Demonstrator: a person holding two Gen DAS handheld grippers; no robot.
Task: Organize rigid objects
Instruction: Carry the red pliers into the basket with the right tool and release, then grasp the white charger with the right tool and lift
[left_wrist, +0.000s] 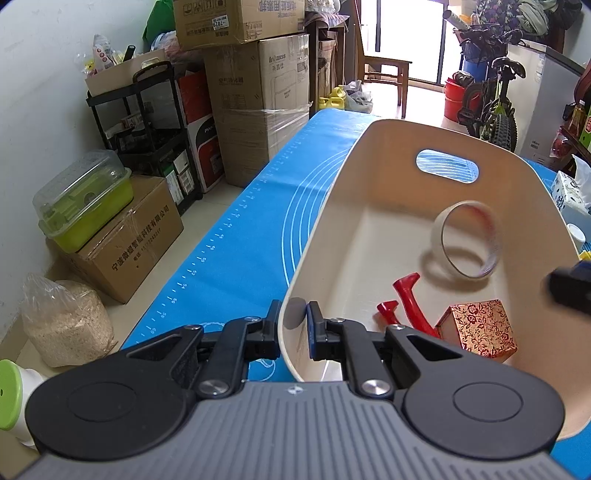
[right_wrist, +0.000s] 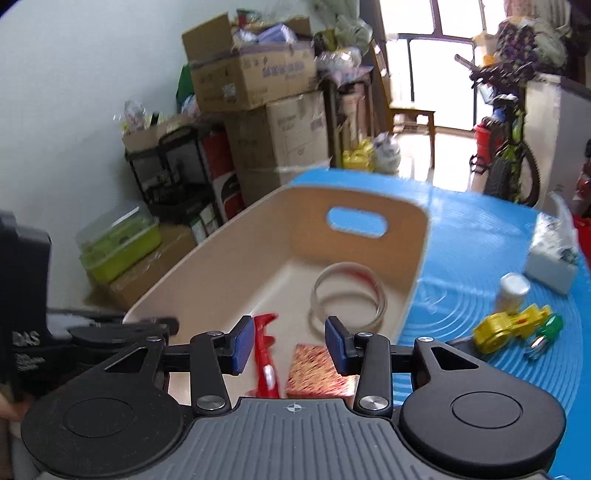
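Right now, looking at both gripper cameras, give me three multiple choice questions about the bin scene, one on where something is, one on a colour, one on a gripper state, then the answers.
1. Where is the tape ring?
A. inside the cream bin
B. on the blue mat
C. between the right gripper's fingers

2. What colour is the toy vehicle on the mat beside the bin?
A. red
B. yellow
C. white

3. How does the left gripper stand?
A. wide open above the bin
B. closed on the bin's near wall
C. closed on the patterned box

Answers: 1 A, the ring sits on the bin floor. 2 B, its body is yellow, outside the bin. 3 B, its fingers sit on either side of the wall, pinching it.
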